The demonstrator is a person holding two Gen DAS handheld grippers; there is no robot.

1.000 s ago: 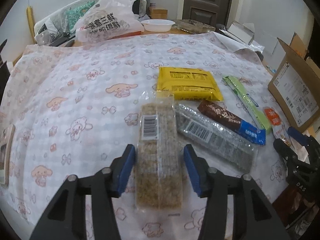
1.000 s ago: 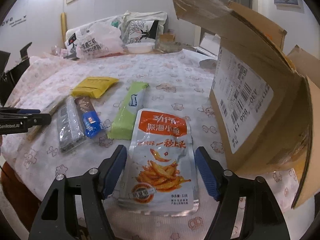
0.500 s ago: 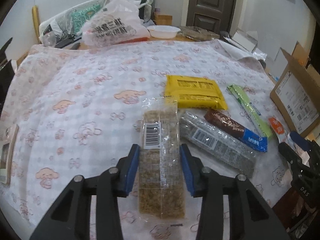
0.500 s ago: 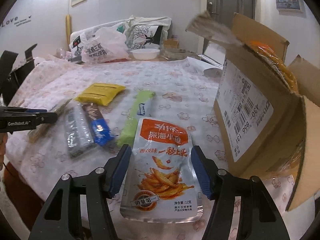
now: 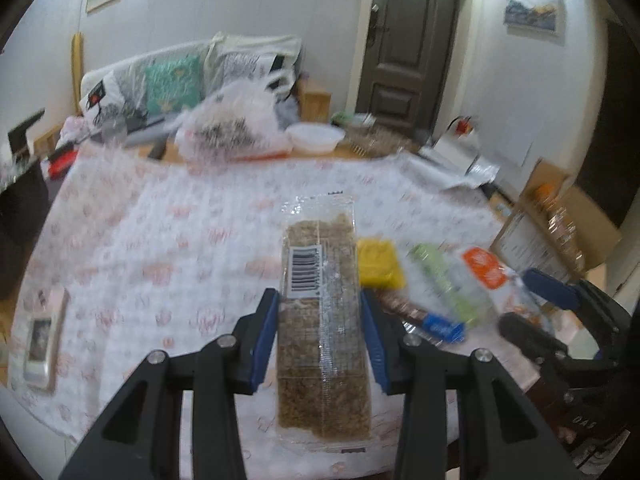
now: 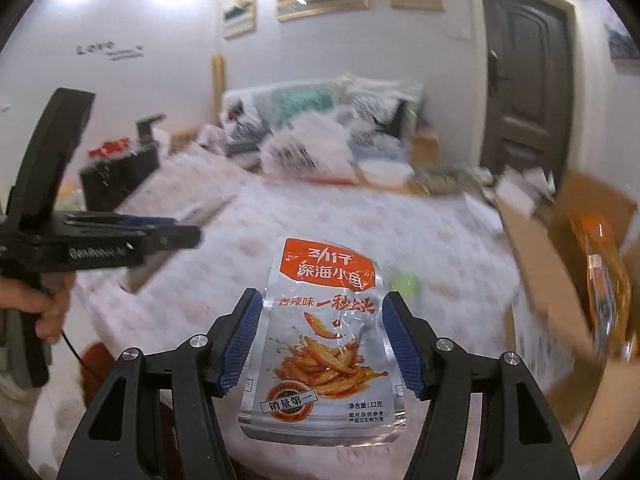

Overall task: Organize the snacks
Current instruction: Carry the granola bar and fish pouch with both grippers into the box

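Note:
My left gripper is shut on a clear-wrapped grain bar with a barcode label and holds it raised above the patterned tablecloth. My right gripper is shut on a silver and orange fish snack pouch, also lifted off the table. In the left wrist view a yellow packet, a green bar and a brown-blue bar lie on the cloth to the right. The right gripper shows there with its pouch.
An open cardboard box with an orange bag inside stands at the table's right edge. A white plastic bag and a white bowl sit at the far end. A phone-like item lies at the left.
Both grippers closed on their snacks and lifted them off the cloth. The views tilted up and show more of the room.

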